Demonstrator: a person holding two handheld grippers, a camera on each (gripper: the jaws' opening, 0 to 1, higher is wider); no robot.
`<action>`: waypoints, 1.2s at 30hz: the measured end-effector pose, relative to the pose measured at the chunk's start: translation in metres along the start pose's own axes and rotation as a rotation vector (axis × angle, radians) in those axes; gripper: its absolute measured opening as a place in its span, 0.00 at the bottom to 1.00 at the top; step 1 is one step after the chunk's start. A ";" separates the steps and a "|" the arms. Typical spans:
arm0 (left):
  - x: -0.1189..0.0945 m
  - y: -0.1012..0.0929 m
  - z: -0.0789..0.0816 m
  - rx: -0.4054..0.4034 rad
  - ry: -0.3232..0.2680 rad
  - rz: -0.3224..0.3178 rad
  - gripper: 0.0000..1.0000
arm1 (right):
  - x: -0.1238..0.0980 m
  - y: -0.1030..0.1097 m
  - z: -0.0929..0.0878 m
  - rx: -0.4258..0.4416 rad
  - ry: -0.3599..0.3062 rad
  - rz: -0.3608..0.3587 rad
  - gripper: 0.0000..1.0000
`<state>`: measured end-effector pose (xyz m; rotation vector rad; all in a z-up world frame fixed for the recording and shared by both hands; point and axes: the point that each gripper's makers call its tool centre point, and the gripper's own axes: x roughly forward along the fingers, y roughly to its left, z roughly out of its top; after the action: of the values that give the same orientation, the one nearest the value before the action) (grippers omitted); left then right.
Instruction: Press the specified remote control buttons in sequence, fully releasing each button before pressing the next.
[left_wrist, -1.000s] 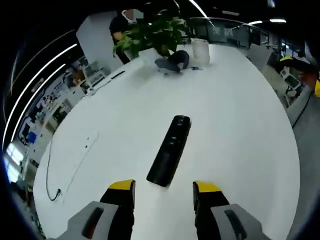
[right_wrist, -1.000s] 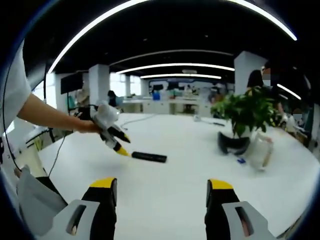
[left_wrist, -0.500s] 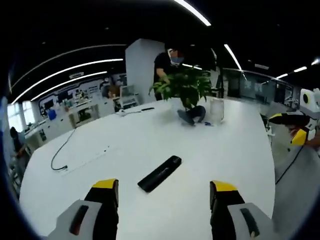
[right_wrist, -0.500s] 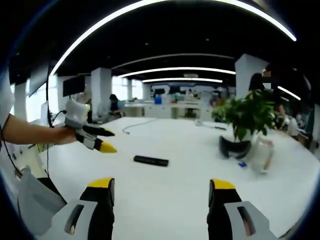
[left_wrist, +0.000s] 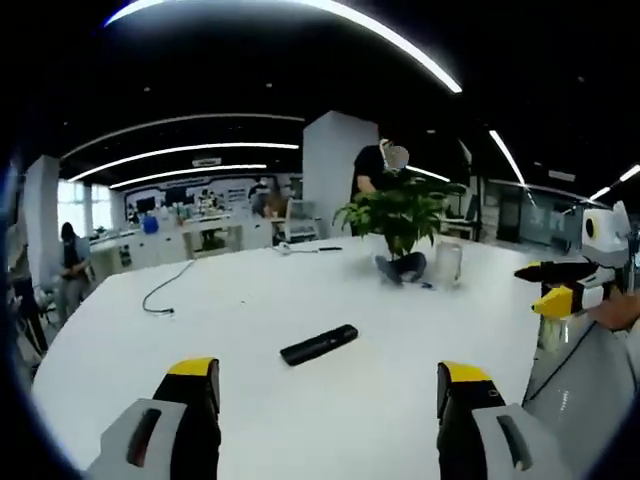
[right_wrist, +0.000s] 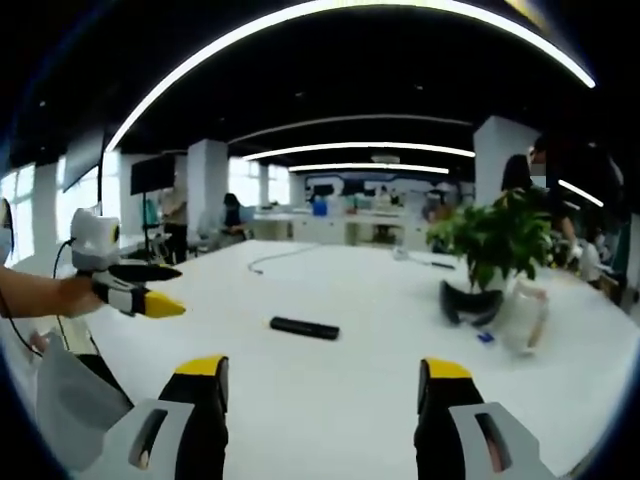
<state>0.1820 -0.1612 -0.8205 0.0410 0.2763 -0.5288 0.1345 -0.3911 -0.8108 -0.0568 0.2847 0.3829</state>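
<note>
The black remote control lies flat on the white table, alone in the open middle – nothing touches it. In the right gripper view it sits ahead of the jaws, well apart from them. The left gripper is held wide open above the near table edge, gripping nothing; the right gripper is likewise spread wide and empty. Each shows in the other's view, off to the side, yellow tips apart. Beyond the remote stand a potted plant, a dark bowl-like object and a clear jar – a cable trails on the far left.
</note>
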 end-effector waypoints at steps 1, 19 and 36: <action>-0.008 -0.003 -0.003 -0.007 0.002 0.015 0.96 | 0.000 0.000 0.000 0.001 -0.002 -0.001 0.76; -0.060 0.012 -0.011 -0.014 -0.082 0.281 0.94 | -0.003 0.001 0.001 -0.025 -0.016 -0.002 0.76; -0.057 0.012 -0.012 0.055 -0.050 0.329 0.93 | -0.003 -0.023 0.008 -0.037 -0.041 -0.062 0.77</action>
<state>0.1379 -0.1212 -0.8174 0.1244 0.2007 -0.2101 0.1426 -0.4124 -0.8021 -0.0936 0.2347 0.3272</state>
